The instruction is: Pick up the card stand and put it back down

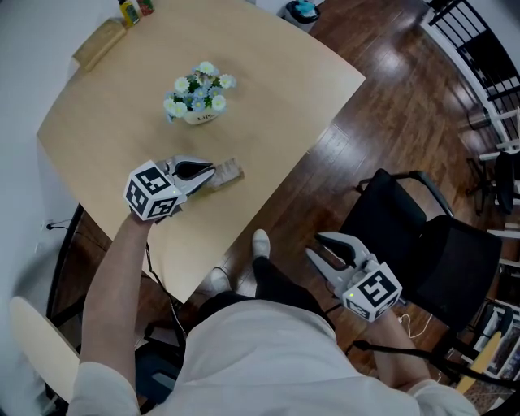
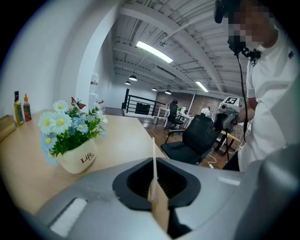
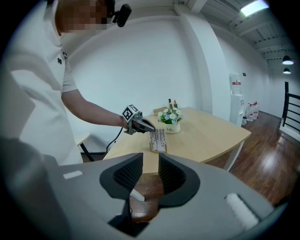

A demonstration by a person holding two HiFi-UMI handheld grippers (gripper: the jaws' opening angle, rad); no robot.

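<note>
The card stand [image 1: 227, 174], a small wooden base with a clear upright card, is at the near middle of the light wooden table [image 1: 276, 97]. My left gripper [image 1: 208, 174] is shut on it from the left. In the left gripper view the card [image 2: 153, 154] shows edge-on, pinched between the dark pads [image 2: 180, 185]. In the right gripper view the stand [image 3: 158, 139] is tilted at the tip of the left gripper [image 3: 140, 125]. My right gripper [image 1: 327, 248] is open and holds nothing, off the table over the wooden floor; its jaws [image 3: 150, 171] stand apart.
A white pot of blue and white flowers [image 1: 199, 96] stands behind the stand, seen close in the left gripper view [image 2: 70, 136]. Small bottles [image 1: 134, 8] and a wooden block [image 1: 99, 42] are at the far corner. A black office chair [image 1: 414, 236] stands beside the right gripper.
</note>
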